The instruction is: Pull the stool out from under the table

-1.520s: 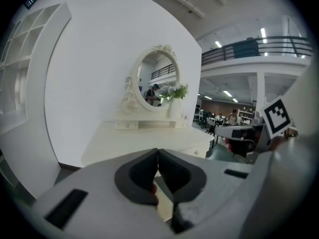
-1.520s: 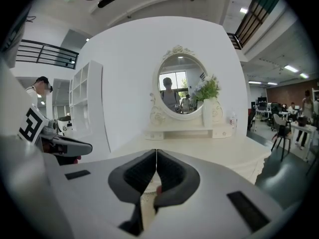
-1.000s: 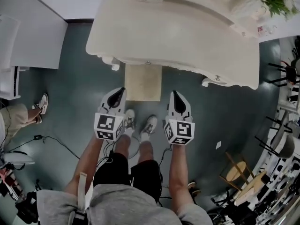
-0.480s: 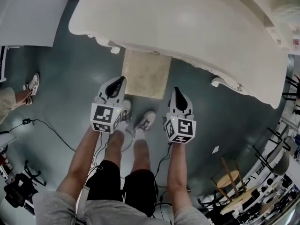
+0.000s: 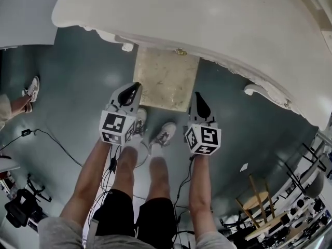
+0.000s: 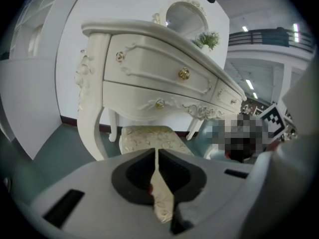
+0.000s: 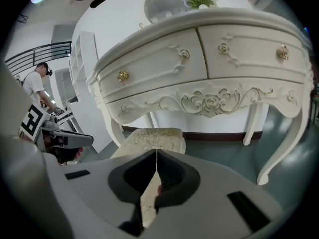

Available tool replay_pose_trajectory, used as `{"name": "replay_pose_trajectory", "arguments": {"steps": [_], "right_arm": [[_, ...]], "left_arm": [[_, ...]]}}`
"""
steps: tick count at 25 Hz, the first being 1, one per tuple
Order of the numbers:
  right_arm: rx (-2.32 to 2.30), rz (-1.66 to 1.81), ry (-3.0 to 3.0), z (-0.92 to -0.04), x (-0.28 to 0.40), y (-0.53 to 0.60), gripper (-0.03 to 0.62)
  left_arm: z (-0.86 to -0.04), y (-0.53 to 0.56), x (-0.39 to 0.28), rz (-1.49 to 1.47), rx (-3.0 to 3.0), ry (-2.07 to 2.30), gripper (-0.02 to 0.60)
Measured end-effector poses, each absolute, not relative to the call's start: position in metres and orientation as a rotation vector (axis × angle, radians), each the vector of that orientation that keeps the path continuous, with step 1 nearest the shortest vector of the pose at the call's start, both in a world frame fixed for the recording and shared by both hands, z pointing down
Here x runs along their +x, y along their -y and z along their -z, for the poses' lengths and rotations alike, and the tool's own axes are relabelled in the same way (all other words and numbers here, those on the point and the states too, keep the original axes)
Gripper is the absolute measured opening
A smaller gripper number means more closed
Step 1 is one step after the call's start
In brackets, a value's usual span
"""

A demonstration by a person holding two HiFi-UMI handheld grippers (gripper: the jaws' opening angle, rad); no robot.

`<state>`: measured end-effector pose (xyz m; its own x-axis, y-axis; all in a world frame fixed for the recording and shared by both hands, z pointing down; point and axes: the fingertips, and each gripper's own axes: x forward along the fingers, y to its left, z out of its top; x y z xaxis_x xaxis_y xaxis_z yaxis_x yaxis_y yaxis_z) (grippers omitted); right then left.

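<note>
Moved: left gripper [image 5: 134, 88], right gripper [image 5: 197, 98] lower, nearer stool [image 5: 166, 79].
Jaws: both closed tight, empty.
Stool: partly under table [image 5: 218, 25], not held.
Meaning: reach nearly complete; opening needed before gripping.

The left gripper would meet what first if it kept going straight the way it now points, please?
Probably the stool: its padded seat lies straight ahead of the left gripper, whose jaws are shut, partly under the table, though depth is unclear.
</note>
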<state>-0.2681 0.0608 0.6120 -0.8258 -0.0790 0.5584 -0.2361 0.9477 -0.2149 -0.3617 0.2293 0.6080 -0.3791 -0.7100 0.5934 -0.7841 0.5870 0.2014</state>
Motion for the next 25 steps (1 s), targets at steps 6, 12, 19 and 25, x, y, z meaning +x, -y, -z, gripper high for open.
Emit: {"name": "replay_pose_trajectory", "arguments": {"steps": [6,12,19,25], "right_arm": [[0.187,-0.509,2.482,-0.648,-0.270,-0.059,0.026],[0.088,-0.686,2.401,-0.679,-0.279,-0.063,0.318],[0.089,-0.850,2.290,-0.717,-0.291,-0.058,0.401],[0.069,-0.911,2.257,-0.733,-0.303,-0.056,0.408]], "left_arm": [[-0.641,-0.226,-0.365,-0.036,1.154,2.094,0.092],[-0.672,-0.228,-0.372,0.158,1.094,2.015,0.349],[-0.705,-0.226,-0.383,0.257,1.056,1.965,0.428],[-0.729,-0.224,-0.390,0.264,1.010,1.930,0.428]]}}
